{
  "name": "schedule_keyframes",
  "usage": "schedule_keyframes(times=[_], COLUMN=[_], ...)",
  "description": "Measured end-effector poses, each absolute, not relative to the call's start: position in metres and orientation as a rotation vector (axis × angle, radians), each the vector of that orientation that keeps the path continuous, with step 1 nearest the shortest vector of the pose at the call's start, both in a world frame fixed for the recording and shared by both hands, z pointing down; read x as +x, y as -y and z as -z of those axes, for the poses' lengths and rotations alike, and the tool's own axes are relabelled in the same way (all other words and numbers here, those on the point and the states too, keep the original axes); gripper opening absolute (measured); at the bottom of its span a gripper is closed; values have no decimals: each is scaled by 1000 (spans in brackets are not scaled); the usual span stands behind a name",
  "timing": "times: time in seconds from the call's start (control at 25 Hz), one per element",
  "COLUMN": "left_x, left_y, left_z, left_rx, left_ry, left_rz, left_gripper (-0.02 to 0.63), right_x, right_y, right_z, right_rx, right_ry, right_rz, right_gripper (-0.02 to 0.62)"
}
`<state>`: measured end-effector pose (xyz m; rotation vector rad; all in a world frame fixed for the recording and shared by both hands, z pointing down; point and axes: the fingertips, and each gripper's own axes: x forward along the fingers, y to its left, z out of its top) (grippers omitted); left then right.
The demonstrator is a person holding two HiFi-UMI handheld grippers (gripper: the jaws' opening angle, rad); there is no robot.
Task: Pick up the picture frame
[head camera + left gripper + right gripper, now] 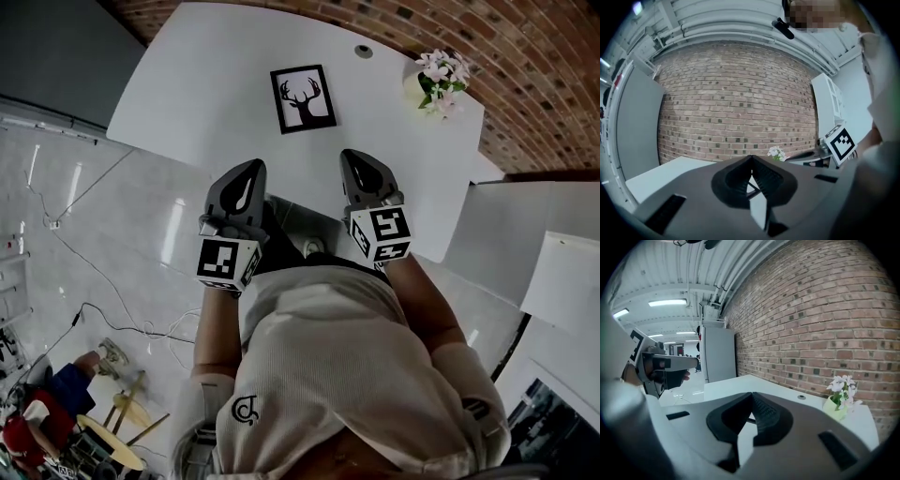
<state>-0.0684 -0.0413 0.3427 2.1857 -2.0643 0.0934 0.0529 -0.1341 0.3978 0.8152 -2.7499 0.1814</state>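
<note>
- On the worktop [197, 94], your picture frame [304, 98] sits untouched.
- Your left gripper [246, 180] and right gripper [364, 171] hover short of it, jaws together, empty.
- Reaching and grasping are left.

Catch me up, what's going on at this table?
A person stands at the white table, a gripper in each hand. The left gripper and the right gripper are both shut and empty, tips at the near edge. The picture frame lies flat farther in, untouched. A flower pot sits by the far right corner.
</note>
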Motion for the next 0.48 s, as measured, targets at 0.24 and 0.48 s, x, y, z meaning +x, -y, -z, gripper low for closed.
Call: schedule_keyframes(times=[0.24, 0.48], left_x=[-107, -155], left_y=[102, 153], left_z=[-339, -365], left_rx=[2339, 2377], left_ry=[1926, 1784], left_rz=[-128, -129], left_gripper=[12, 12], right_x=[19, -6], right_y=[175, 206], right_z=[-419, -451], right_rx=[879, 946], right_ry=[2633, 2484], right_rz=[-258, -308], right_gripper=[8, 8])
